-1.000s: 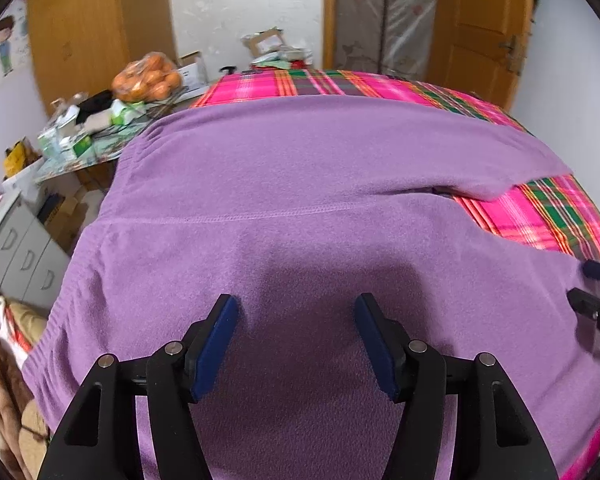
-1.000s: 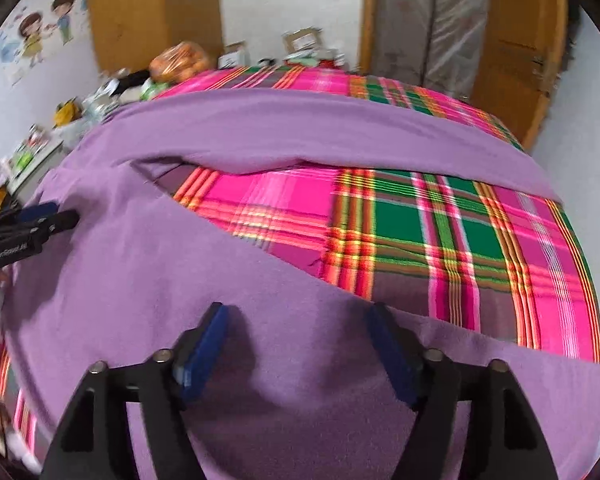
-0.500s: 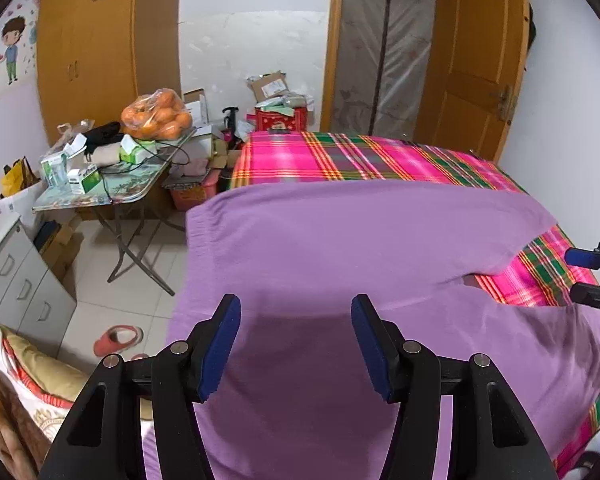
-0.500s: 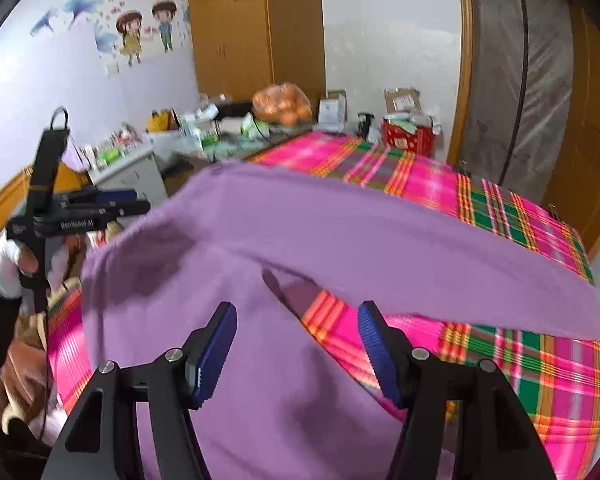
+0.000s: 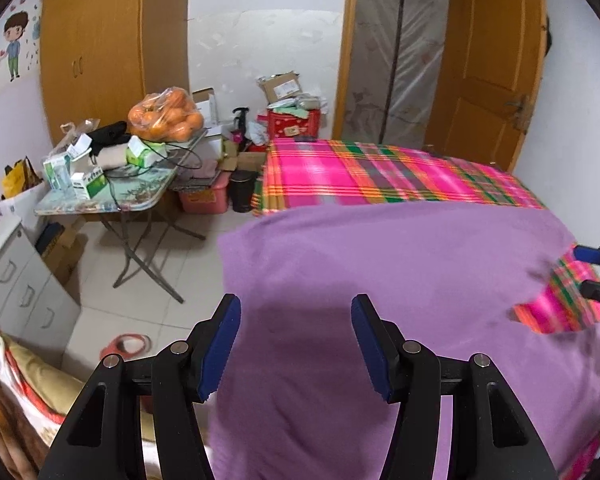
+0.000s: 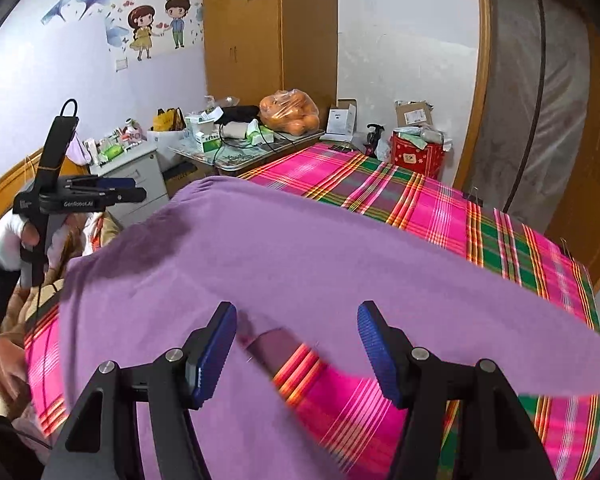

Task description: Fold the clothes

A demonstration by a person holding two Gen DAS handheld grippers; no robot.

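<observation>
**Both grippers open above garment**

I read the left gripper (image 5: pixel 296 344) and right gripper (image 6: pixel 296 352) with jaws spread wide, gripping nothing. The purple garment (image 6: pixel 320 256) lies spread on the plaid bed cover (image 6: pixel 440 208), directly below both.

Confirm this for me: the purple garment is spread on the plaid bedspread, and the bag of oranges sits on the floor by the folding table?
Not quite. The bag of oranges sits on top of the folding table, not on the floor; the left wrist view shows it. The purple garment does lie on the plaid bedspread.
</observation>
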